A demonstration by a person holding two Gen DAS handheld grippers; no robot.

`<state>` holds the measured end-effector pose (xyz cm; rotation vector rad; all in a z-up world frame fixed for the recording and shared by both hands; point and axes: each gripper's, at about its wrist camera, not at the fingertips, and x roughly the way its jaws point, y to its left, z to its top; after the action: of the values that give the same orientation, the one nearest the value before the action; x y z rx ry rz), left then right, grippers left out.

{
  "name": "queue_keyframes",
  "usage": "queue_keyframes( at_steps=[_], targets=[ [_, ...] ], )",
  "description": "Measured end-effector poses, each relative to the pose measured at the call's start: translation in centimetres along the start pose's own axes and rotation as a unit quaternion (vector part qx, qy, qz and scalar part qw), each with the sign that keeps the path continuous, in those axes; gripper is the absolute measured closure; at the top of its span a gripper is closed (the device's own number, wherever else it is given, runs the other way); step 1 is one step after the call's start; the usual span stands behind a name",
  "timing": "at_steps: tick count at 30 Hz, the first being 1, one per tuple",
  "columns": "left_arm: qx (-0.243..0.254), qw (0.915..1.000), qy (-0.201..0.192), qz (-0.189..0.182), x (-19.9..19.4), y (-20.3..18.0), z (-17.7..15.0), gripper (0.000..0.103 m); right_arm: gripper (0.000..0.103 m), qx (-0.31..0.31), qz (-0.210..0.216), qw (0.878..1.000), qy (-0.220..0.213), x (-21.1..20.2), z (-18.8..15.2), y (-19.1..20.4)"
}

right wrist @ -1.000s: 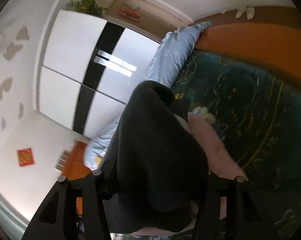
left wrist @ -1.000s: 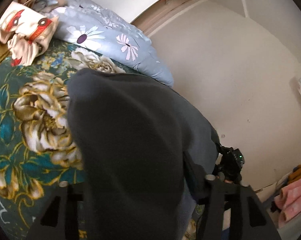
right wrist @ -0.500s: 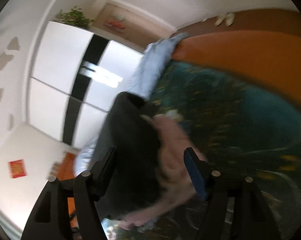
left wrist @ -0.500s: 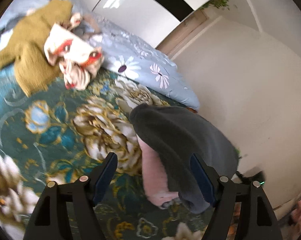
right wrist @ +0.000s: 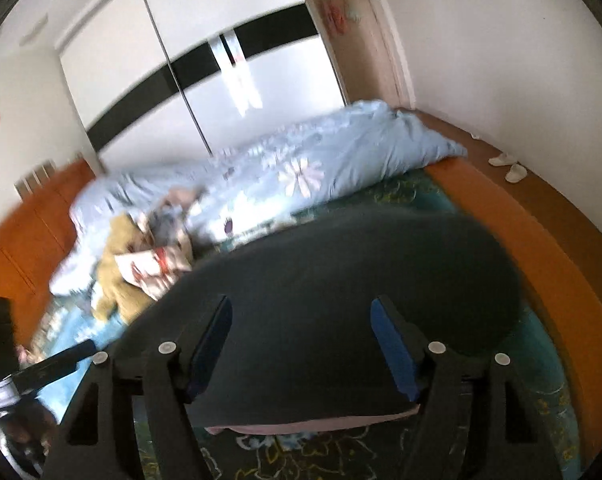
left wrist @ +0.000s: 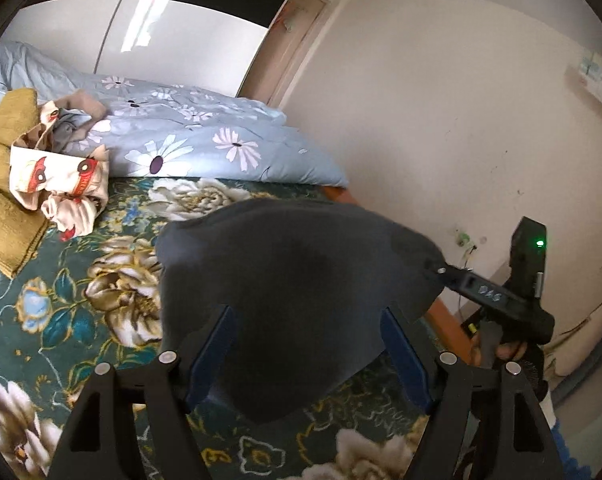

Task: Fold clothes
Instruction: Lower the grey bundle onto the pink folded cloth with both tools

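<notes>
A dark grey garment (left wrist: 293, 280) lies folded on the green floral bedspread (left wrist: 61, 320); a pink layer shows under its near edge in the right wrist view (right wrist: 313, 426). My left gripper (left wrist: 307, 316) is open, its blue-padded fingers spread over the garment's near edge, holding nothing. My right gripper (right wrist: 301, 308) is also open above the same garment (right wrist: 341, 288). The right gripper's body shows at the right of the left wrist view (left wrist: 501, 304), beside the garment's far corner.
A pile of unfolded clothes lies at the left: a mustard knit (left wrist: 5, 184) and a cream printed piece (left wrist: 61, 180). A pale blue flowered duvet (left wrist: 205, 140) runs along the back. The orange bed edge (right wrist: 541, 240) and wall lie to the right.
Both grippers let go of the dark garment and opened. It dropped from hanging in front of the cameras to lying folded on the bed. Both cameras swung toward level.
</notes>
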<state>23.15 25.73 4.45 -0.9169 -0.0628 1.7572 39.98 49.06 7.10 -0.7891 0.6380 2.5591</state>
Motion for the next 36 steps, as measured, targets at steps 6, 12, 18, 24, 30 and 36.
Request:
queue_keyframes(
  at_steps=[6,12,18,24,30,36],
  targets=[
    [0.007,0.9987,0.048,0.019,4.0,0.6,-1.4,0.024,0.030,-0.024,-0.038,0.999,0.011,2.3,-2.4,0.3],
    [0.014,0.9988,0.044,0.016,3.8,0.7,-2.1,0.024,0.030,-0.006,-0.040,0.999,0.026,3.5,-2.9,-1.2],
    [-0.050,0.9987,-0.006,-0.005,-0.4,5.0,-3.2,0.024,0.030,0.041,-0.007,0.999,-0.024,0.7,-3.7,-1.2],
    [-0.066,0.9978,-0.011,0.001,-2.2,7.4,-3.8,0.009,0.030,0.047,-0.026,0.998,-0.031,-0.8,-8.3,0.3],
    [-0.017,0.9997,-0.003,0.020,-2.0,6.8,-4.4,0.000,0.029,0.021,-0.079,0.996,0.023,1.3,-11.9,2.2],
    [0.017,0.9992,0.015,0.032,-1.0,5.9,-5.8,0.000,0.027,0.038,-0.098,0.992,0.063,3.5,-13.9,3.5]
  ],
)
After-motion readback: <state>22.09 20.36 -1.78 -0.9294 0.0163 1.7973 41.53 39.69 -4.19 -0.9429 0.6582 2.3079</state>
